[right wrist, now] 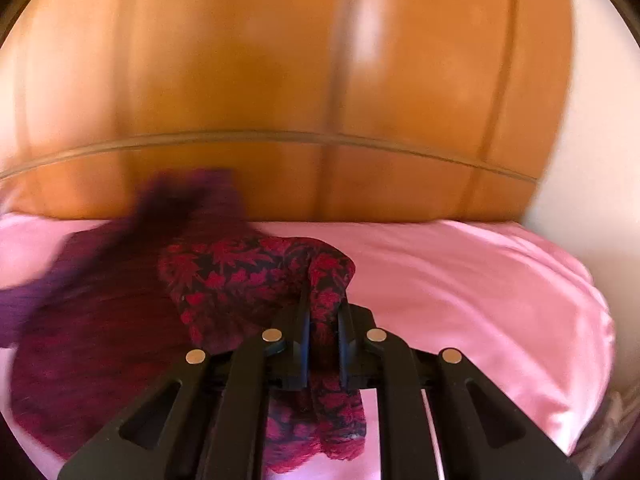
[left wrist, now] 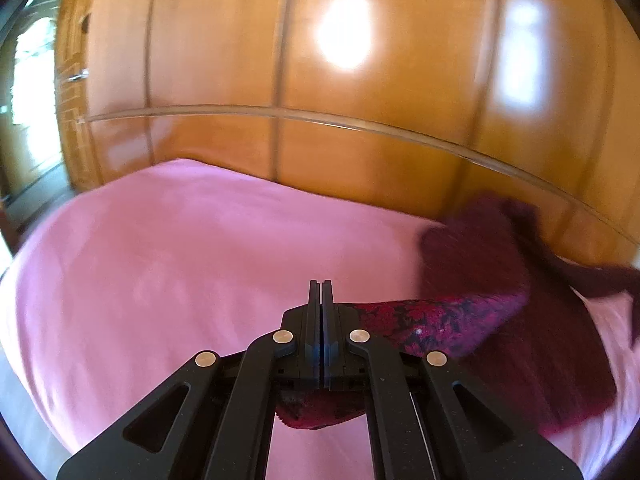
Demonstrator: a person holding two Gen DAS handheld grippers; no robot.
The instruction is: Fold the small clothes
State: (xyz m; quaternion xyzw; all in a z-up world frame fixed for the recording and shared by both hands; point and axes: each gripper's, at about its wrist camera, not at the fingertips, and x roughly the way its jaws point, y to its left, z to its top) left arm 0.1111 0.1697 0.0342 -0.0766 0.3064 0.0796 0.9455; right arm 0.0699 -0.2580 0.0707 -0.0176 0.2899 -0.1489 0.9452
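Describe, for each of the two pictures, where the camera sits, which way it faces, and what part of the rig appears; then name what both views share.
Left wrist: sits on the left gripper, looking forward over the pink bed to the wooden wardrobe; its black fingers pinch the red patterned garment.
Right wrist: sits on the right gripper, facing the same wardrobe; its fingers clamp the garment.
Shared: garment, pink bed, wardrobe.

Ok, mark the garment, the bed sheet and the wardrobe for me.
garment (right wrist: 248, 268): right wrist view, red leaf-pattern fabric.
bed sheet (left wrist: 168, 256): left wrist view, bare pink middle.
wardrobe (left wrist: 224, 60): left wrist view, upper door panel.
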